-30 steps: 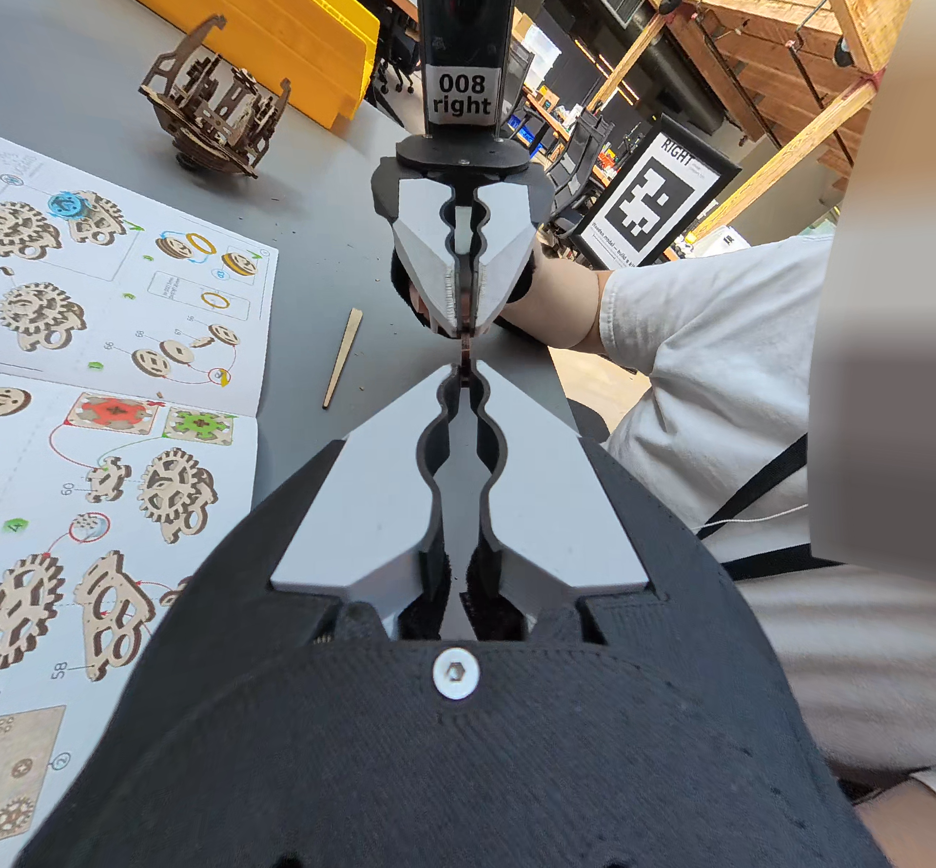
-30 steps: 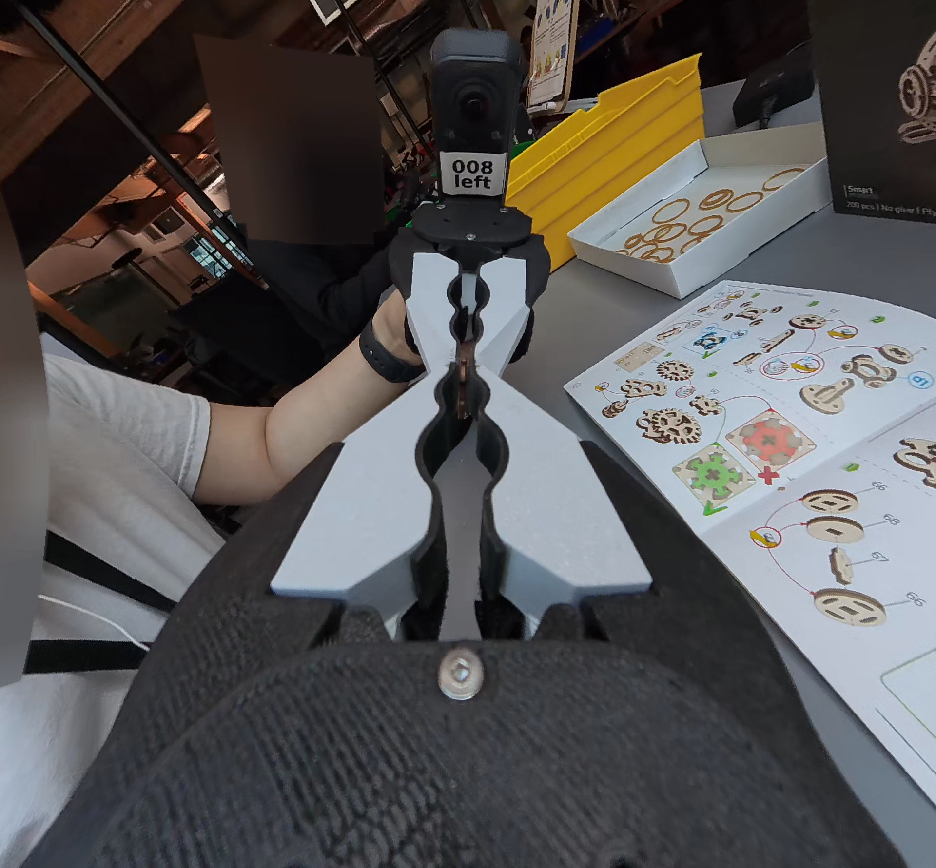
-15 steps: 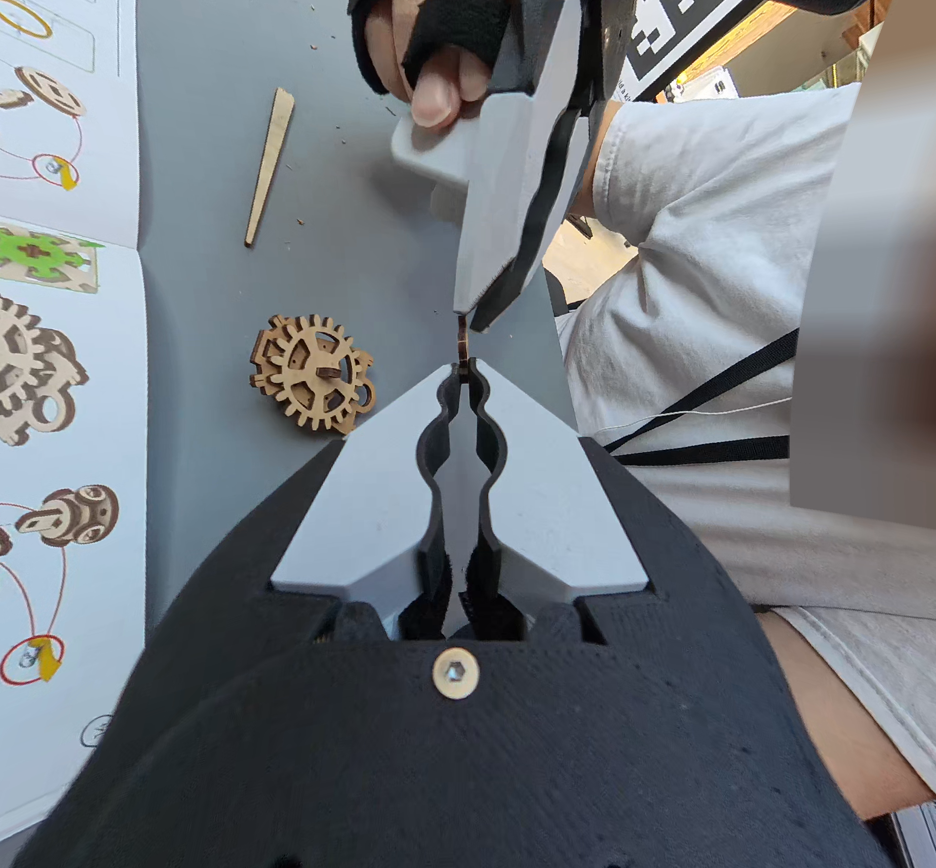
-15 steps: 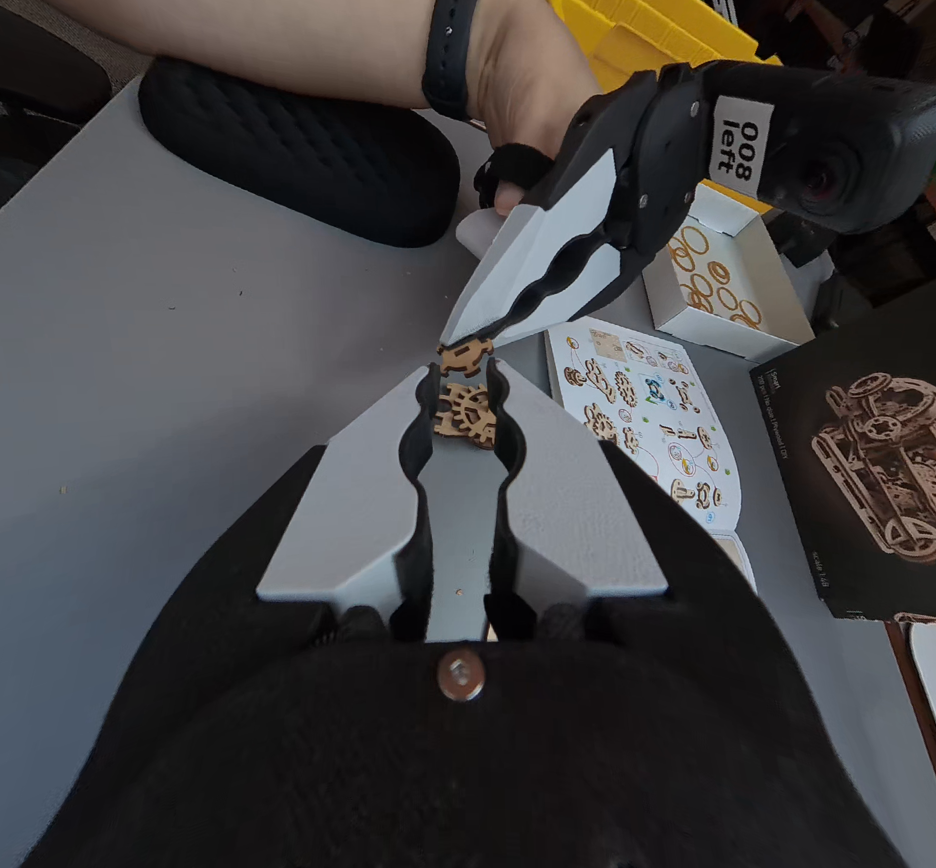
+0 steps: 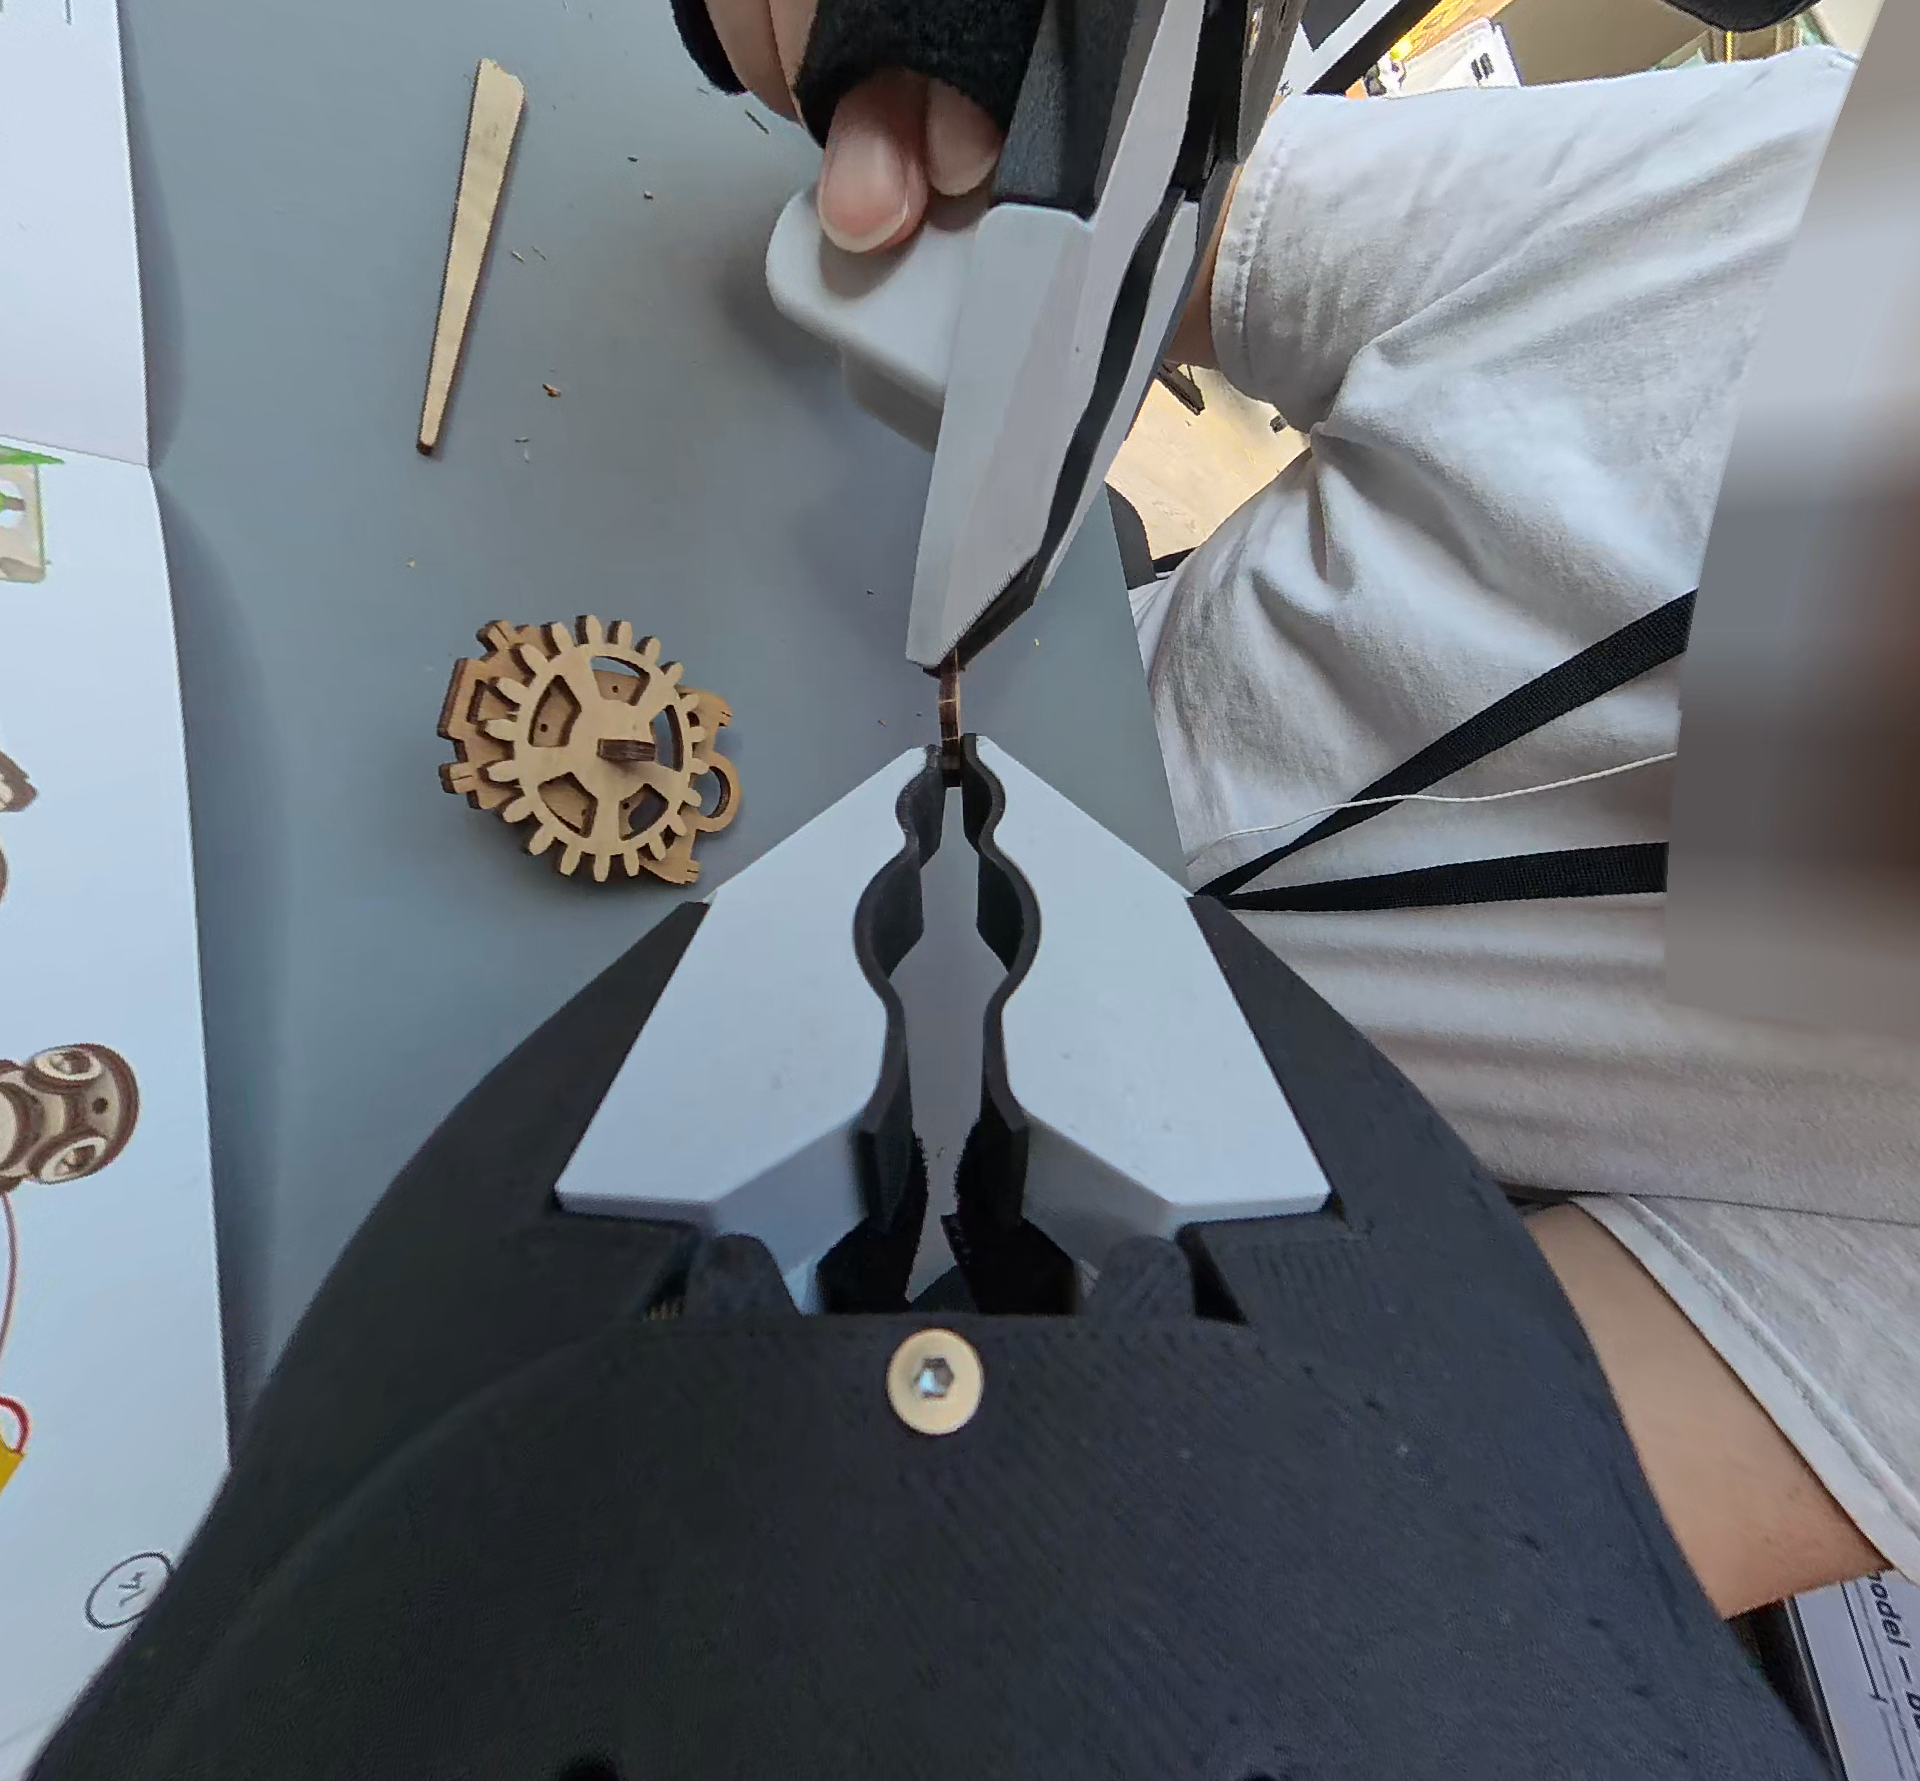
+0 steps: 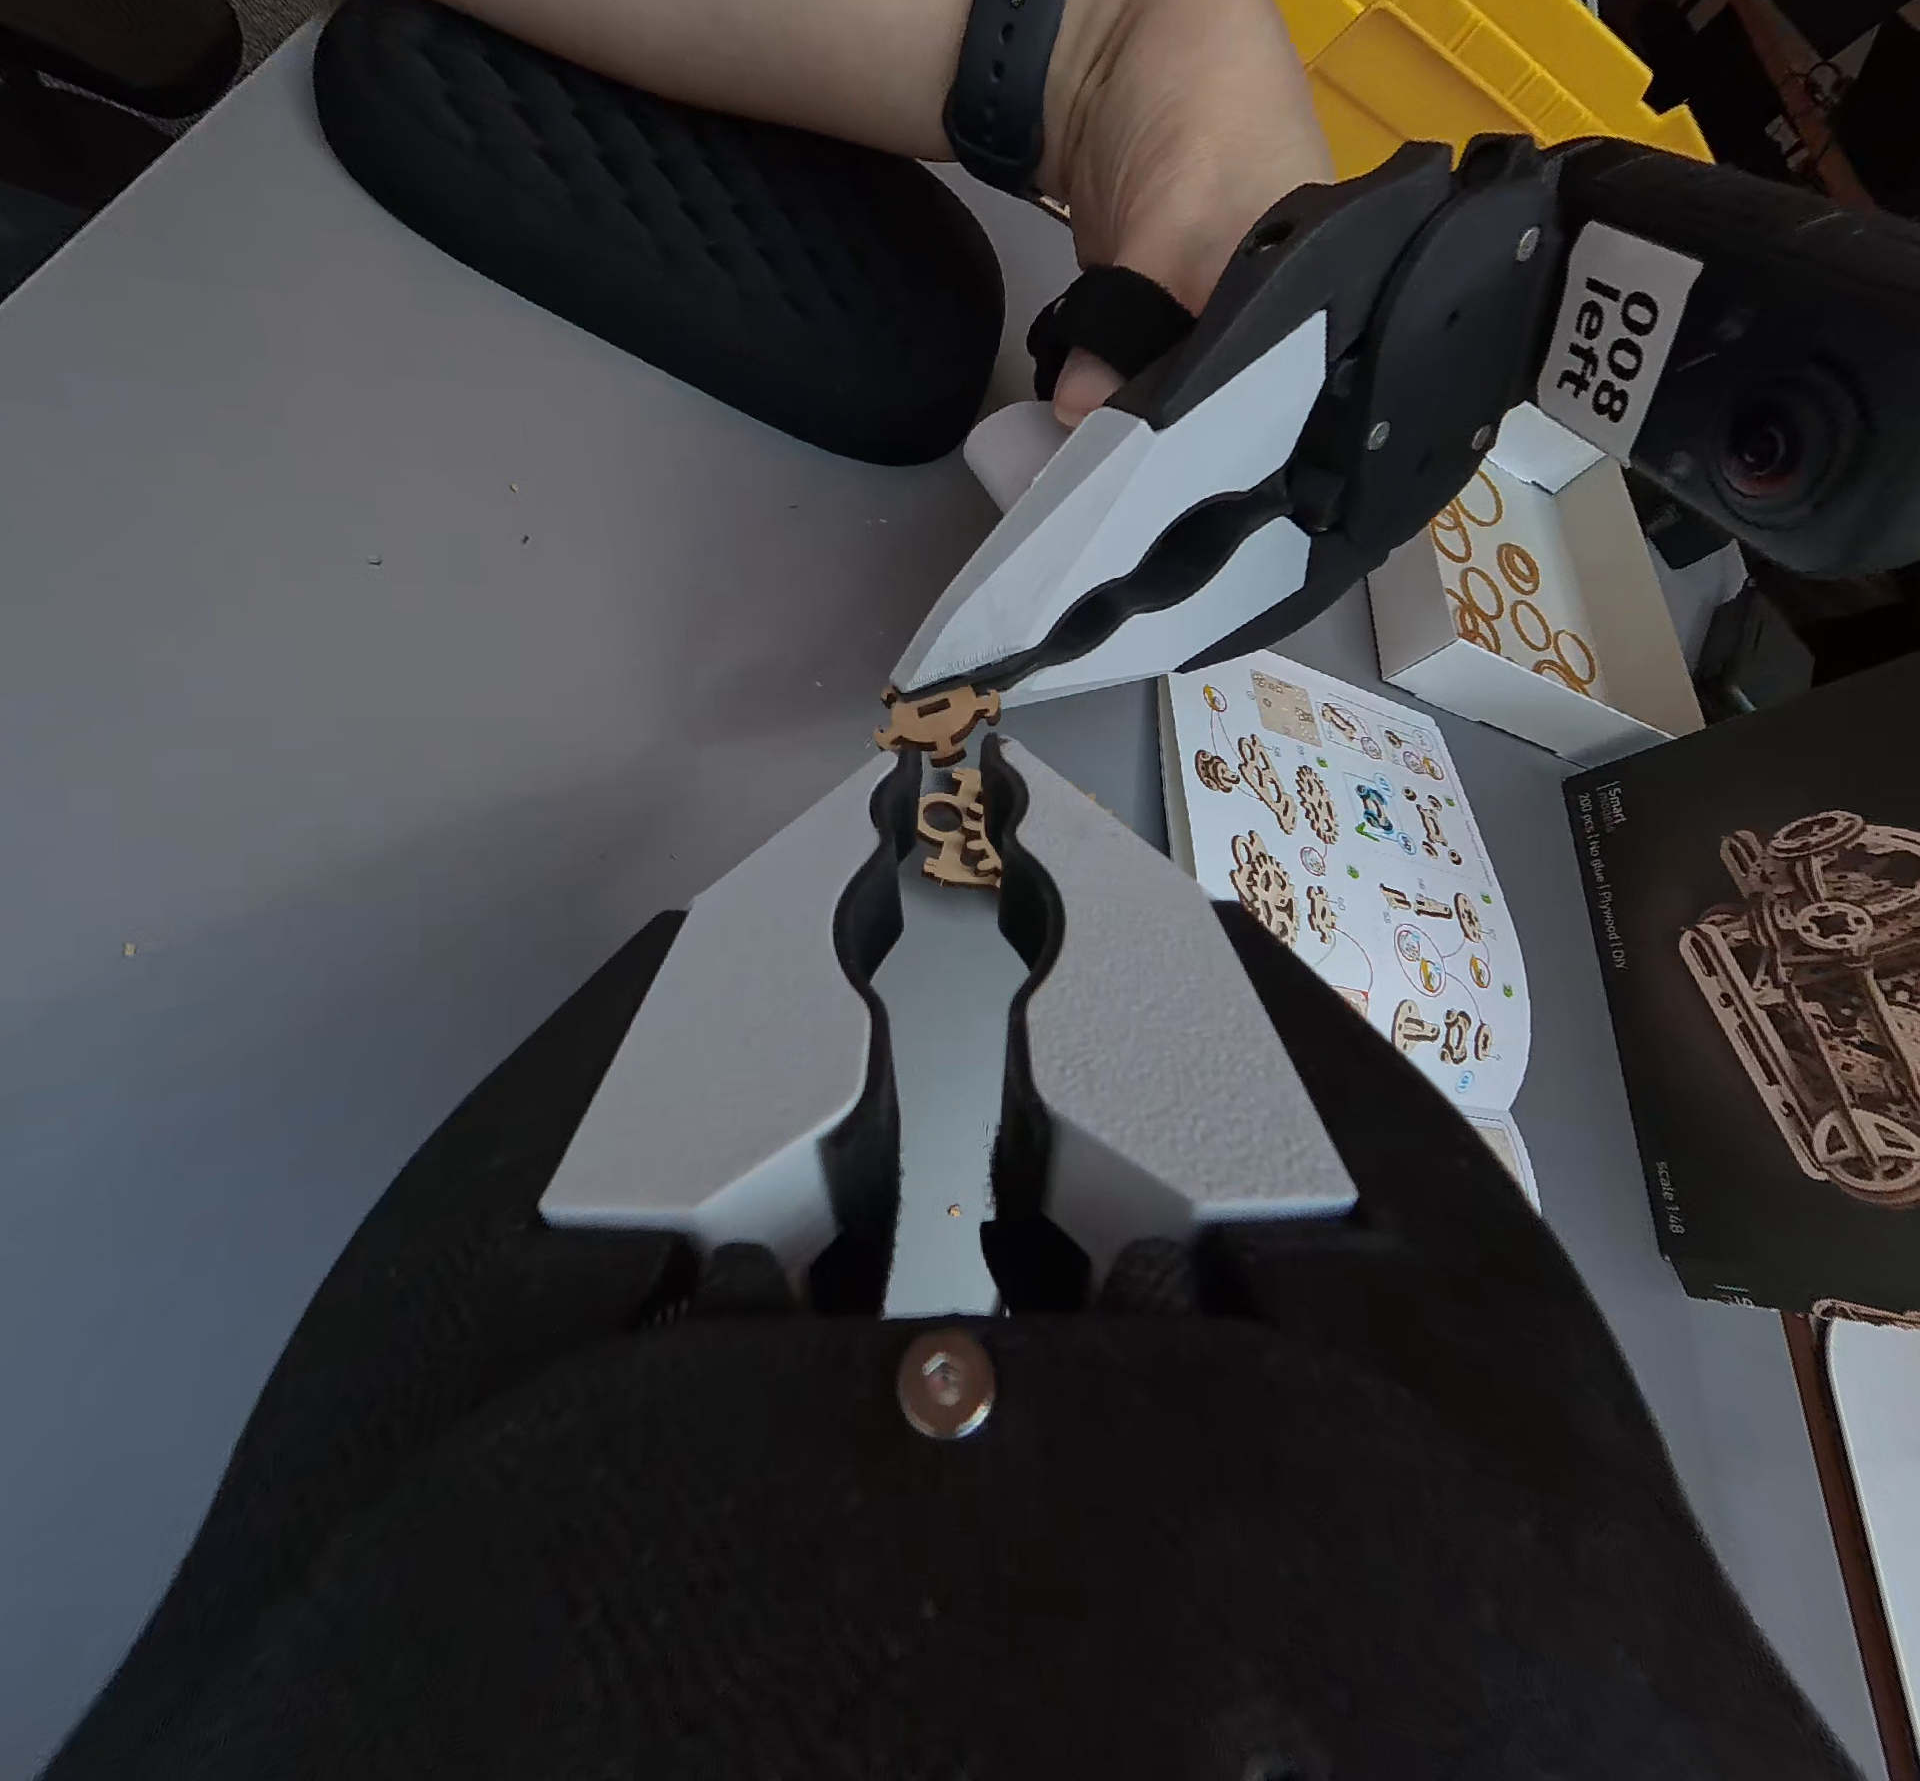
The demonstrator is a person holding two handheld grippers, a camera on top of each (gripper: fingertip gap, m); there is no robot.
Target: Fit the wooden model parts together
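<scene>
A small flat wooden piece with lobed edges [image 6: 933,718] hangs between the two grippers above the grey table [image 6: 364,796]. My left gripper [image 5: 948,770] is shut on its lower end; the piece [image 5: 948,708] shows edge-on there. In the right wrist view the left gripper [image 6: 940,687] comes in from the upper right. My right gripper [image 6: 943,752] is closed narrowly on the piece's tab, and reaches down from above in the left wrist view [image 5: 951,653]. A wooden gear assembly [image 5: 592,749] lies on the table, left of the tips; it also shows between the right gripper's fingers [image 6: 956,827].
An instruction sheet [image 5: 83,796] lies at the left. A thin wooden stick [image 5: 473,256] lies beyond the gear assembly. The right wrist view shows a black wrist rest [image 6: 644,225], a white box of wooden rings [image 6: 1507,609], a dark kit box [image 6: 1766,952] and a yellow bin [image 6: 1455,17]. The tips of both grippers are at nearly the same place.
Both grippers have tilted from level down towards the table, still joined at the small piece. The gear assembly has come into view below them. Little moved in the last half second.
</scene>
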